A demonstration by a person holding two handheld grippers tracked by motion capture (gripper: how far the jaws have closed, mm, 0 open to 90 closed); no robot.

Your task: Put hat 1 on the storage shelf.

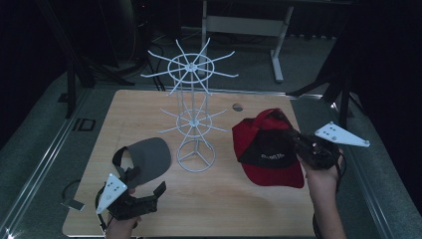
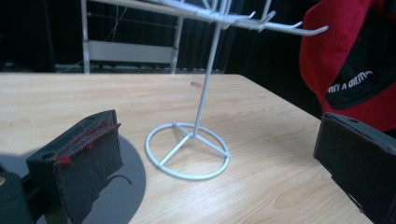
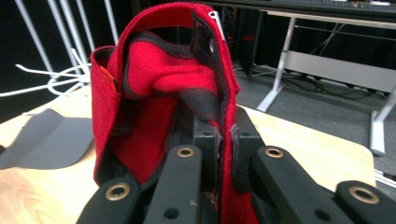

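- Two caps sit at a pale wood-grain table (image 1: 209, 199); between them stands a white wire display rack (image 1: 195, 114), thin rods welded into a round base ring with a three-spoke brace, a slim stem, and two tiers of radiating hooks
- Red baseball cap (image 1: 268, 149) is soft woven cloth with a black underbrim panel bearing white lettering, too small to read; in the right gripper view its red lining, black seam tape and a metal-eyeleted strap show
- Right gripper (image 1: 298, 144) clamps the cap; its black jaws are pinched tight on a fold of red fabric at the cap's edge, the crown rising straight ahead of the pads (image 3: 243, 140); the cap hangs clear of the table, right of the rack
- Grey visor (image 1: 147, 162) has a smooth matte curved brim and a dark strap; it lies flat on the table left of the rack's base
- Left gripper (image 1: 149, 191) hovers just beside the visor's near edge, jaws spread wide with nothing between them; its foam-like pads (image 2: 88, 154) carry red lint
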